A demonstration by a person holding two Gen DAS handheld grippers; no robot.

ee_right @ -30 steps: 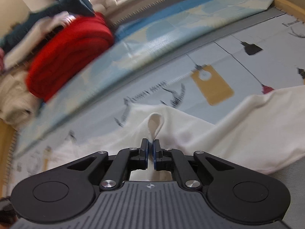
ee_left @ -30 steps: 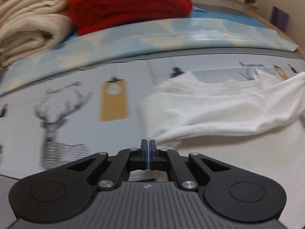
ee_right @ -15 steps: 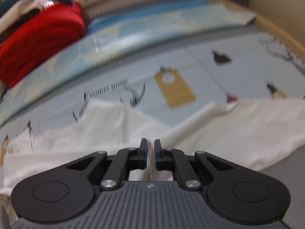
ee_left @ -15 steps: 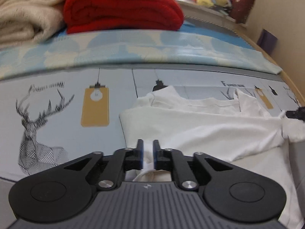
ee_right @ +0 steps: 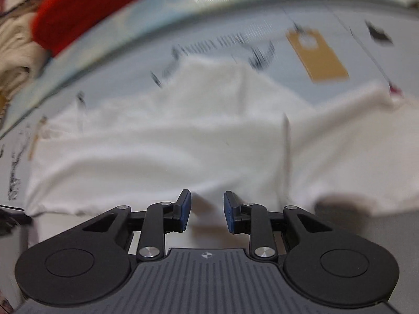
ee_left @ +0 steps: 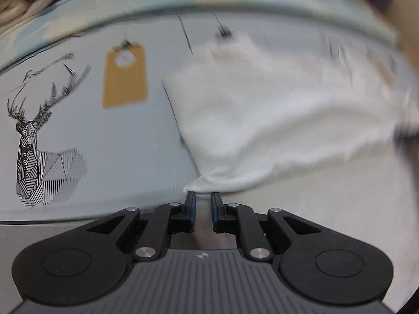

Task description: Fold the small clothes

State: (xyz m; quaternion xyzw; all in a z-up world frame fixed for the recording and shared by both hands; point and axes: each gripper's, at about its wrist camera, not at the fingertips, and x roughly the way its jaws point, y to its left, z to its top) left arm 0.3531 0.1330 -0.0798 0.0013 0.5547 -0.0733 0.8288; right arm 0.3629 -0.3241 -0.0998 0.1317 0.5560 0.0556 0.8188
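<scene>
Since the earlier frames, both grippers have been lowered toward the mat, and the stacked textiles have been pushed to the upper edges of both views. The right gripper (ee_right: 207, 206) has just been opening; its blue-padded jaws are now being held apart, with white cloth lying beneath the gap but not pressed by either pad. The left gripper (ee_left: 203, 206) is being held slightly parted, no longer fully closed as a second ago; a bunched corner of the white cotton garment (ee_left: 275, 120) is lying at its fingertips, though whether it is being pinched cannot be told.

The garment is lying crumpled on the pale grey printed mat (ee_left: 117, 141), spreading from 12 to 3 o'clock in the left view and across the middle of the right view (ee_right: 170, 141). A black line-drawn deer head (ee_left: 39, 141) is printed at 9 o'clock and an ochre tag-shaped print (ee_left: 124, 78) at 10 o'clock. A red folded blanket (ee_right: 86, 7) and cream folded textile (ee_right: 13, 44) are seen at 10 o'clock in the right view. Printed lettering above the garment is being blurred beyond reading.
</scene>
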